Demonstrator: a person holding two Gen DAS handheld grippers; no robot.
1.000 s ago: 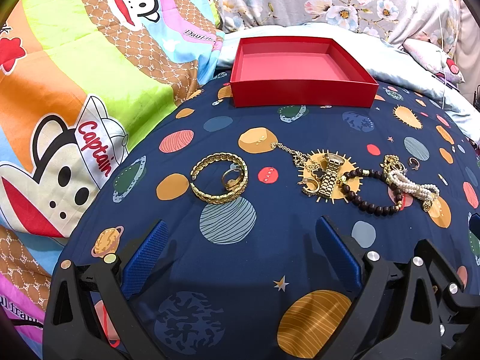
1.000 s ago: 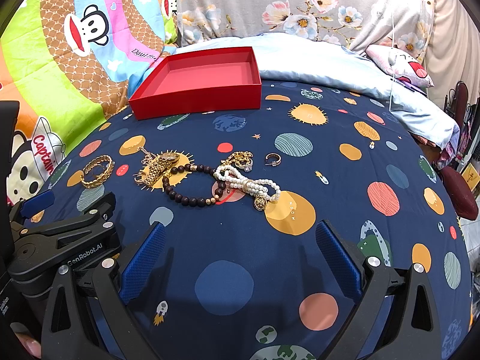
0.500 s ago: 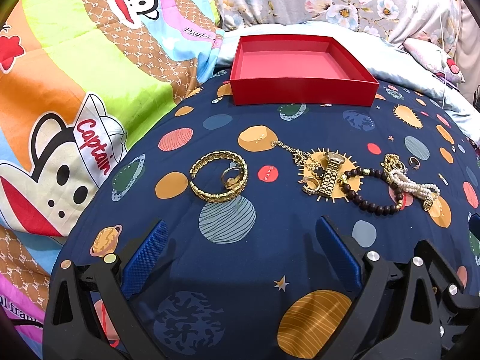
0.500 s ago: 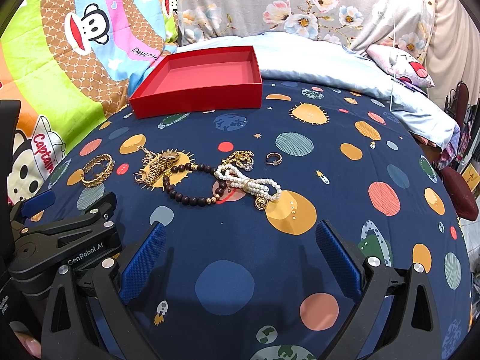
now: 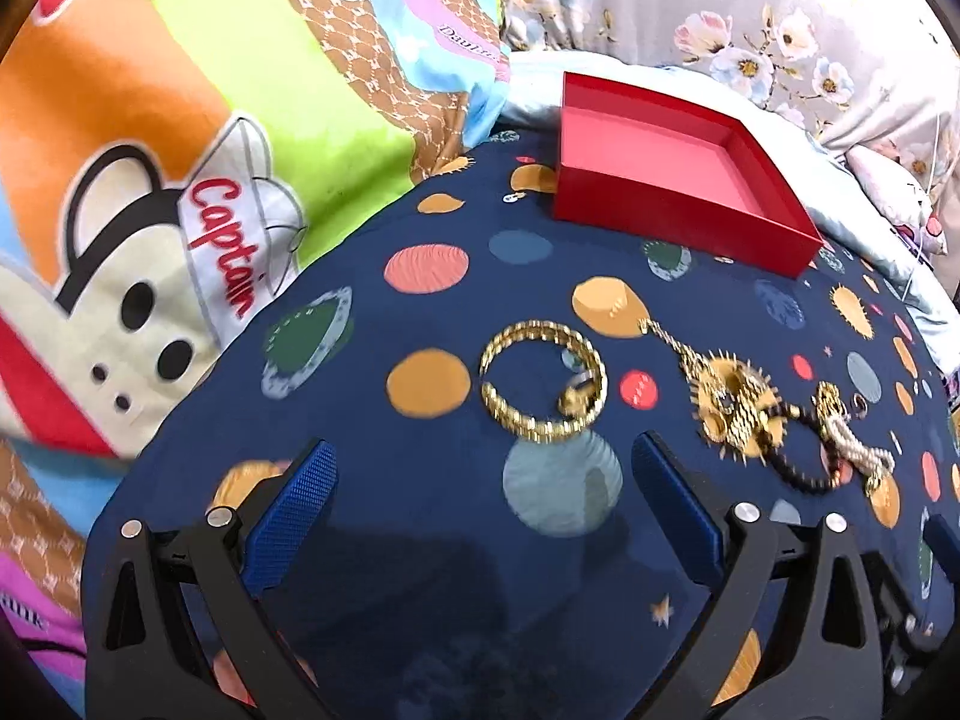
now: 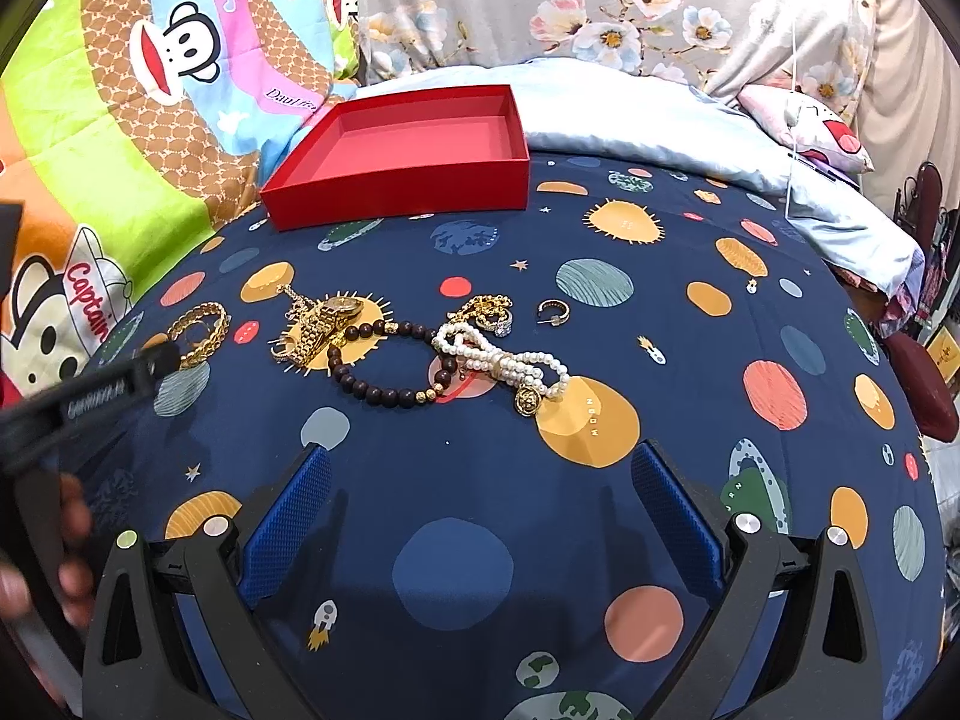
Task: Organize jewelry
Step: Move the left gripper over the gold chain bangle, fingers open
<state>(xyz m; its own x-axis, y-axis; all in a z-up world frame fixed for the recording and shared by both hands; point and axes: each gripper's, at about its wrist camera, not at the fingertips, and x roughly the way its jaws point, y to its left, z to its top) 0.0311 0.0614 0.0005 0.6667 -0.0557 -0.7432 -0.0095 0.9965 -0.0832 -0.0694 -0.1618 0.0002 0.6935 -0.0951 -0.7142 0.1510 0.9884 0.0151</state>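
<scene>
A gold bangle (image 5: 543, 381) lies on the navy planet-print bedspread (image 5: 420, 540), just ahead of my open, empty left gripper (image 5: 483, 474); it also shows in the right wrist view (image 6: 201, 333). To its right lie a gold watch (image 6: 321, 327), a dark bead bracelet (image 6: 384, 369), a pearl bracelet (image 6: 504, 363), a gold chain cluster (image 6: 489, 312) and a small hoop earring (image 6: 553, 311). The empty red box (image 6: 402, 162) sits at the far edge. My right gripper (image 6: 480, 492) is open and empty, short of the pearls.
A monkey-print quilt (image 5: 180, 180) rises on the left. Floral pillows (image 6: 570, 12) and a pale blue sheet (image 6: 660, 132) lie behind the box. The left gripper's black body (image 6: 78, 402) shows at the left of the right wrist view.
My left gripper has moved forward and left toward the gold bangle and tilted; its view is motion-blurred. The right gripper has barely moved. The jewelry has not moved.
</scene>
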